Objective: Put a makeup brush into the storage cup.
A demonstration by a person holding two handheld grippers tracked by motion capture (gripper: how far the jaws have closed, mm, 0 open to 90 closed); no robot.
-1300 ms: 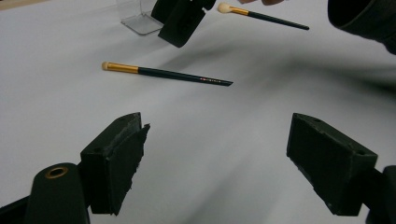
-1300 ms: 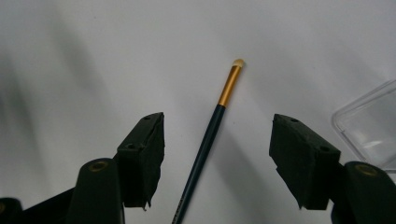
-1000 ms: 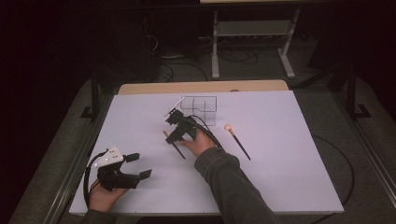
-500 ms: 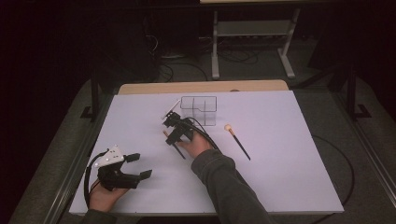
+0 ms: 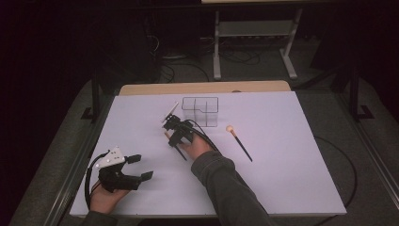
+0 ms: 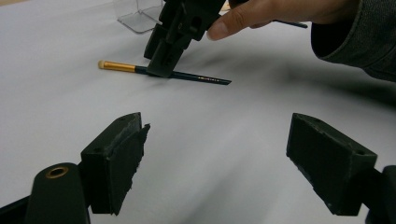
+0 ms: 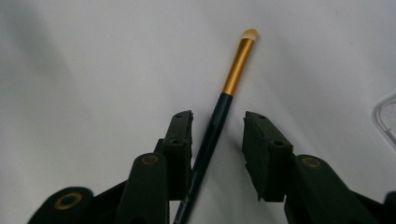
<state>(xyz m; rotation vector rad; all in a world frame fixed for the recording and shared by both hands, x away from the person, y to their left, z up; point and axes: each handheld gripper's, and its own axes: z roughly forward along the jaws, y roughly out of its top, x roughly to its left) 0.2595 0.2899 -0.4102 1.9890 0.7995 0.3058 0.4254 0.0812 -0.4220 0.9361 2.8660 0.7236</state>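
Gold-banded brush (image 7: 219, 112) between the right gripper's (image 7: 217, 135) 2 closing fingers (image 7: 180, 140), untouched.

Your left tool (image 6: 215, 163) stands wide open; beyond, your right tool (image 6: 169, 56) straddles the slim gold-ferruled dark brush (image 6: 187, 75) on the white tabletop (image 6: 233, 140).

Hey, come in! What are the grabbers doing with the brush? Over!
Right gripper just been closing around gold-banded brush on table, not pinching yet. Left gripper open, idle. Nothing blocking. Over.
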